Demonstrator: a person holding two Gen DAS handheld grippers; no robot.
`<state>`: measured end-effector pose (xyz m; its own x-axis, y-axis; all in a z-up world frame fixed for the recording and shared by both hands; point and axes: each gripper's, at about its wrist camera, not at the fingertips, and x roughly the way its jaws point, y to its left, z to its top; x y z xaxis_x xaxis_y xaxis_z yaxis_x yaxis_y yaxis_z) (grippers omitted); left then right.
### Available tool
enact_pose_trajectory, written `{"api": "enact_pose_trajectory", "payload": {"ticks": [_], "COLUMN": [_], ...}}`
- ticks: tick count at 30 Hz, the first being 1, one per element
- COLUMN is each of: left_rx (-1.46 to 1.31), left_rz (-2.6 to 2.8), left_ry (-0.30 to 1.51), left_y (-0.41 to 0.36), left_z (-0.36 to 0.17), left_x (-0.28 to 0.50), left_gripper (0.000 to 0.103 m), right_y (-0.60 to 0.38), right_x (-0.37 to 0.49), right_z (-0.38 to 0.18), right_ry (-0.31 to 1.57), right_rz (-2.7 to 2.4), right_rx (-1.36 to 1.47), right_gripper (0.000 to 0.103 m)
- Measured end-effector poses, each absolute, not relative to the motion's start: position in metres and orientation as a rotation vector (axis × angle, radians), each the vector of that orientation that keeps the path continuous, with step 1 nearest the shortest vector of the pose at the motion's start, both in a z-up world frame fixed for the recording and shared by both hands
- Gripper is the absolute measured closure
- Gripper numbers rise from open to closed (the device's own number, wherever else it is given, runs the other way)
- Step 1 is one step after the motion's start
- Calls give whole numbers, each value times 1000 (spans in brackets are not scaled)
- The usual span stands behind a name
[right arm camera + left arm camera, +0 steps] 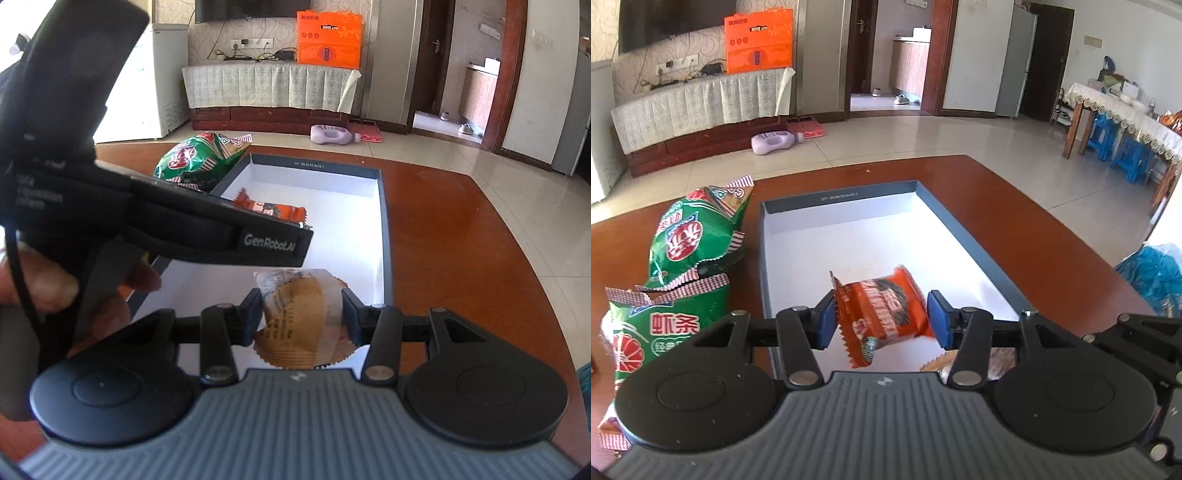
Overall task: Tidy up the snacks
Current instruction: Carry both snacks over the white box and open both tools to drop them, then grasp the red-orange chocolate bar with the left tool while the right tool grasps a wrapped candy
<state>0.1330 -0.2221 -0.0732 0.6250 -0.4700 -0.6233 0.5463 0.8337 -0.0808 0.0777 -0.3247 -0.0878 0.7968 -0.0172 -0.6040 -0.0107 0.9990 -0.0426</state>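
An orange snack packet [882, 314] hangs tilted between the blue pads of my left gripper [884, 319], above the white floor of the grey-rimmed box [767, 258]. The left pad touches it, the right pad stands just off its blurred edge, so the jaws are open. My right gripper [303, 314] is shut on a tan pastry in clear wrap [295, 314], over the near end of the box [385, 221]. In the right wrist view the left gripper's black housing [221, 236] crosses in front, and the orange packet [273, 210] peeks out behind it.
Two green shrimp-strip bags [694, 236] [665, 325] lie on the brown table [1034, 229] left of the box. A blue plastic bag [1156, 273] sits at the table's right edge. A hand [55, 288] grips the left tool. A purple bottle [774, 142] lies on the floor beyond.
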Motion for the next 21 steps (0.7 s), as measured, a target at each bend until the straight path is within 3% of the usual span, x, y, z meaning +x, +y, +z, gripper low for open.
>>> {"api": "enact_pose_trajectory", "payload": {"ticks": [10,21], "left_rx": [85,46], "left_rz": [-517,-420], "left_ry": [660,607], "left_y": [-199,-132], "left_z": [-69,-40], "left_x": [123,89], "left_gripper": [22,20], "right_y": [-322,-301], "right_x": [68,49], "right_z": [-78,-64], "right_ry": [585,506], "right_rz": [-9,58], "right_rx": [-33,-36], "right_gripper": [48,47]}}
